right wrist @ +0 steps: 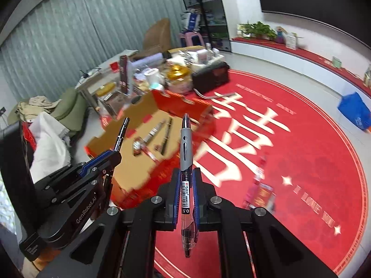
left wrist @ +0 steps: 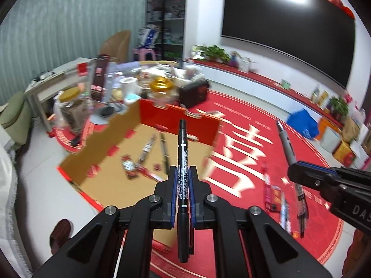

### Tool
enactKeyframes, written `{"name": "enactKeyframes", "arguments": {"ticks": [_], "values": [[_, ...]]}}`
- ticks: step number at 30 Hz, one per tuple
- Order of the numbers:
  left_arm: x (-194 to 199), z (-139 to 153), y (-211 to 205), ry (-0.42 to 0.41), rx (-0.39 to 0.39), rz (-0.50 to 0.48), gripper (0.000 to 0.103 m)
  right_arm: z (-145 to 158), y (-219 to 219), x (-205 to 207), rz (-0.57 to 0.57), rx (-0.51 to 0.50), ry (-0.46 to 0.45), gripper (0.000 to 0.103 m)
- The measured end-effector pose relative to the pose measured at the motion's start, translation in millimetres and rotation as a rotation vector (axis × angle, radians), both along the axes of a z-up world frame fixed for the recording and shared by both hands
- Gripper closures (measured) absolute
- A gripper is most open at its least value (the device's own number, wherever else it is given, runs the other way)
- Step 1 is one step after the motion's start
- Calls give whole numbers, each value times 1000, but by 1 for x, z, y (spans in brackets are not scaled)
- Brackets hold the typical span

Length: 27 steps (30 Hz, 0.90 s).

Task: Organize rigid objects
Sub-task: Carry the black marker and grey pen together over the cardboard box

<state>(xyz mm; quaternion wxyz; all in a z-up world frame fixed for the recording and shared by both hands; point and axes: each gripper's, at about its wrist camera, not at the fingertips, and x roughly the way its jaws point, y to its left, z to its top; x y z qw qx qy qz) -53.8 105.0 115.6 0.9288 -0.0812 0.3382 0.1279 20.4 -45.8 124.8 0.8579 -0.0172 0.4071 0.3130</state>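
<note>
Pens (left wrist: 165,148) in cardboard box (left wrist: 97,148) on red round rug (left wrist: 266,153), white tile floor (left wrist: 44,162).

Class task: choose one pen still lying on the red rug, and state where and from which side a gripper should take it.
Take the clear-barrelled pen at mid-barrel, coming from above, fingers across its width: it lies flat on the rug, long and thin.

A round red rug (right wrist: 301,143) covers pale floor tiles below grey-green curtains (right wrist: 69,30).
</note>
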Motion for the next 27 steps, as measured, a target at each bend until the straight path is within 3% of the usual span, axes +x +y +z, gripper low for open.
{"name": "enactKeyframes", "arguments": {"ticks": [12,27], "values": [[3,0,82,8,29,161,94,2,87,10,132,24,16,92],[50,-26,102,58,7,157,94,-19,121,52,122,-23,35,92]]}}
